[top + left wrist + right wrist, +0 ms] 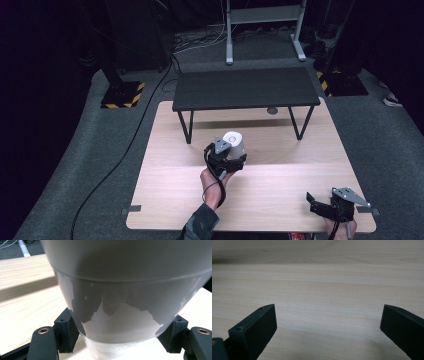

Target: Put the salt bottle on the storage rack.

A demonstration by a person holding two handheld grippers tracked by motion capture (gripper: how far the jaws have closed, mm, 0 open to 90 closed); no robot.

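L gripper (pixel 231 159) clamps grey cup (pixel 233 142) mid-table; R gripper (pixel 327 204) wide, empty, near right. Keep cup upright, squeeze steady, lift slow.

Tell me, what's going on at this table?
A person works at a wooden table with a gripper in each hand. The left gripper is shut on a grey pot, near a small black bench standing at the table's far side. The right gripper sits at the near right corner, its jaws open and nothing between them.
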